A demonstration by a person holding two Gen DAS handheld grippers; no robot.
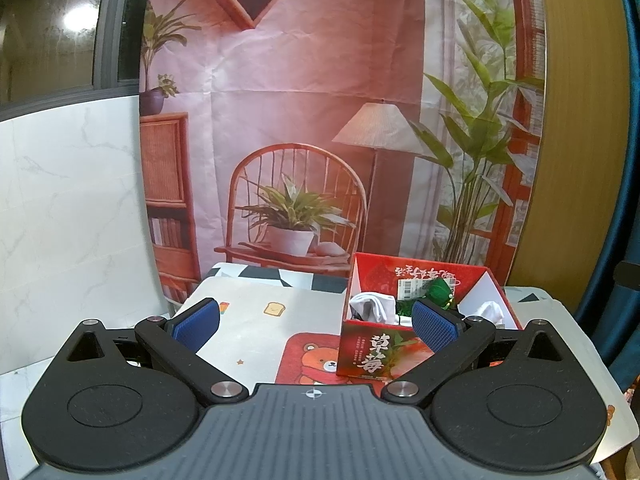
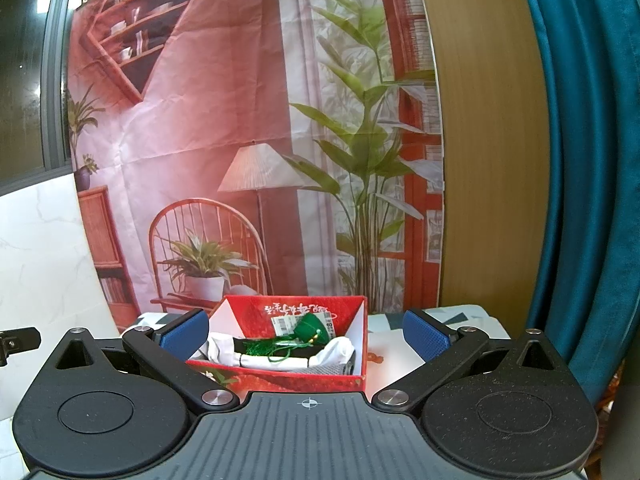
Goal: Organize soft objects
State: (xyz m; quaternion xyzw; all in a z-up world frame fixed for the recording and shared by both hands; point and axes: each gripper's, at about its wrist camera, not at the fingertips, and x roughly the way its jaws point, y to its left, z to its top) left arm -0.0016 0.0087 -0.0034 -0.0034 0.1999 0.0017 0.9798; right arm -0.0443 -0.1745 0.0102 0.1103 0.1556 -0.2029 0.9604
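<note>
Both claws, left gripper (image 1: 316, 320) and right gripper (image 2: 306, 334), spread wide, empty.
Red box (image 2: 280, 378) holds white cloth (image 2: 340, 350); withdraw level, clearing its rim.

At lower centre, the right gripper (image 2: 306, 334) spreads its 2 blue-padded fingers (image 2: 424, 334) wide around an open red box (image 2: 280, 378) holding white socks (image 2: 340, 354) and a green tasselled pouch (image 2: 308, 330).

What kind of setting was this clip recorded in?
Probably a staged indoor recording corner, not a real lounge: the living room is a creased printed backdrop, behind a small table with a cartoon cloth holding a red box.
</note>
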